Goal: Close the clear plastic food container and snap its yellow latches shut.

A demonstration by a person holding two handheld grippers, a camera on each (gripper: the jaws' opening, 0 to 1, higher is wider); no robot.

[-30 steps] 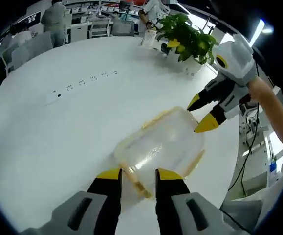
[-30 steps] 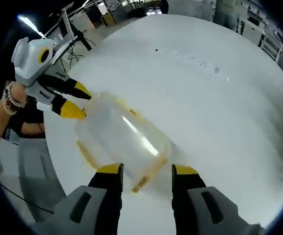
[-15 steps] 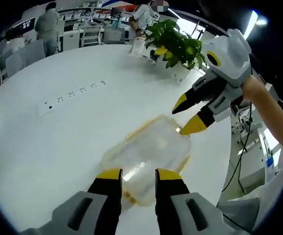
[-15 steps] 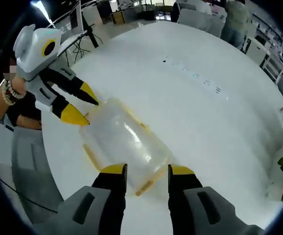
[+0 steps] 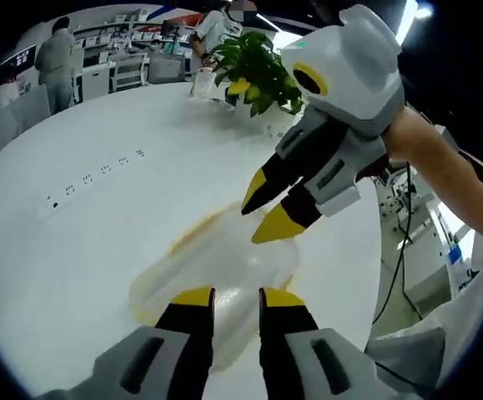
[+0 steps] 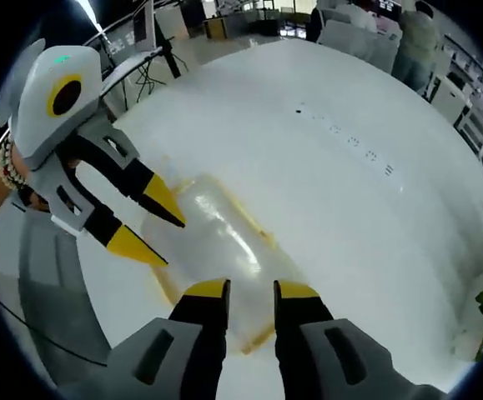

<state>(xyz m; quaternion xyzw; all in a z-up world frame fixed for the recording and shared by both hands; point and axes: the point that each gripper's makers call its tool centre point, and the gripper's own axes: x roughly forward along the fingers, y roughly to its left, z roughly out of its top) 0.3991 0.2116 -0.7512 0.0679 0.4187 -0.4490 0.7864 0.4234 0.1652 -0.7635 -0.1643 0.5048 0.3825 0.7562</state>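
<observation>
no writing can be read anywhere. the clear container with yellow latches lies on a round white table, between both grippers. the left gripper and right gripper hover over its ends, jaws slightly apart, gripping nothing. a potted plant stands at the table's far edge; office desks and people fill the room behind.

Lying flat on large round white table: clear plastic food container near edge; standing at far edge: potted green plant.
</observation>
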